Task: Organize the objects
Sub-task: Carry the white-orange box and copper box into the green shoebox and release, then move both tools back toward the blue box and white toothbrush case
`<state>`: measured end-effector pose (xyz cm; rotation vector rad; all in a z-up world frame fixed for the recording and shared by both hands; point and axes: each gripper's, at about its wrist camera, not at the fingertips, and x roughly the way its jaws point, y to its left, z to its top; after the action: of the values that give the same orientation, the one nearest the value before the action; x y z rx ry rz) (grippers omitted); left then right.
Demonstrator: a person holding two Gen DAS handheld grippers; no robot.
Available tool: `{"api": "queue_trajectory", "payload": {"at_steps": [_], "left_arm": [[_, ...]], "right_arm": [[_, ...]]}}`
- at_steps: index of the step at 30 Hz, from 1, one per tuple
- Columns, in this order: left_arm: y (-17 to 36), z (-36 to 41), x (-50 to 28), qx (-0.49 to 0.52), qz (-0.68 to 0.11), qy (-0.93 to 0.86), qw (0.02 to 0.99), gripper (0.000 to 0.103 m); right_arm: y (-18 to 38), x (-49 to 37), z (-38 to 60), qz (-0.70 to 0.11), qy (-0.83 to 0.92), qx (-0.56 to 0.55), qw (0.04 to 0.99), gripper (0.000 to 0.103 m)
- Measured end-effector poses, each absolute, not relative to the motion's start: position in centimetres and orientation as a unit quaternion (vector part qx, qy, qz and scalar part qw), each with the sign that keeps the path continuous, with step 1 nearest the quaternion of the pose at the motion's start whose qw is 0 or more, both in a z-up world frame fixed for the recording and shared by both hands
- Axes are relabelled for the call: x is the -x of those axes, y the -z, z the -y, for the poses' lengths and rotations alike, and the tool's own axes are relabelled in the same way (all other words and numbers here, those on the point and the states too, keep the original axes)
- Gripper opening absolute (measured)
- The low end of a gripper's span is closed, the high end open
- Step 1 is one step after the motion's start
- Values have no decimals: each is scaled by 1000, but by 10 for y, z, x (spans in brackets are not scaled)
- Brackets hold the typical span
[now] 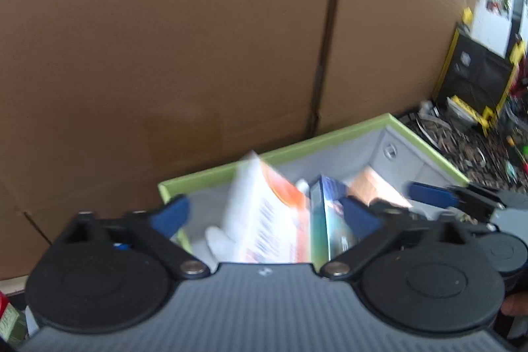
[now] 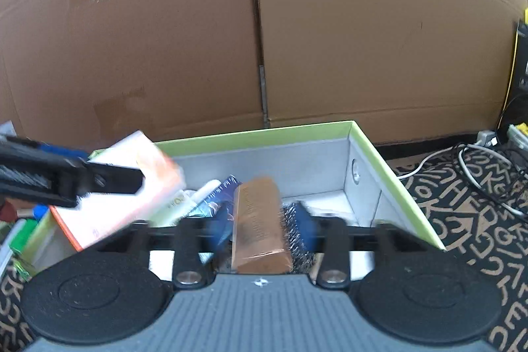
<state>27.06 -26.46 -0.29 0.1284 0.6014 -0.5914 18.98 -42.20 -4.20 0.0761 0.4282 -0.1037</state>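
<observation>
Both grippers are seen open over the green-rimmed box (image 2: 250, 131): the left gripper (image 1: 267, 215) around a tilted orange-white carton (image 1: 264, 220), the right gripper (image 2: 265, 225) around a copper pack (image 2: 259, 220) at 6 o'clock. Unsupported, the carton could topple onto neighbouring items.

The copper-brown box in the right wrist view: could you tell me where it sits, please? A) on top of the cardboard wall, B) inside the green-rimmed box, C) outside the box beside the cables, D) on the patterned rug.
B: the copper-brown box lies within the grey interior of the green-rimmed box, between the right gripper fingers.
</observation>
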Motion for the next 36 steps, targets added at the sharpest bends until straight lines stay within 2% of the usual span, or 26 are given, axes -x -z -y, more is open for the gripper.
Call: {"api": "queue_trajectory", "payload": {"at_steps": [1,12,22,29,36], "left_arm": [[2,263,-268,-63,-283,286,913,103],[-15,247,-245,-53,-278,288,915,103],[-44,163,-180,-41,-263,266,927,103],[-26,93,-142,-33,-281,237,929,103],[7,27,-126,-10,-324,189,927,103]], "right_arm": [[40,-187,423,-200,60,-28,978,75],[12,-147,415,-158,59,-17,986,82],[-15,-94,376,-97,14,-22,995,95],[-8,-67,330,-86,-32,-5,996,98],[20,-62,283,-127,-80,-7,989,98]]}}
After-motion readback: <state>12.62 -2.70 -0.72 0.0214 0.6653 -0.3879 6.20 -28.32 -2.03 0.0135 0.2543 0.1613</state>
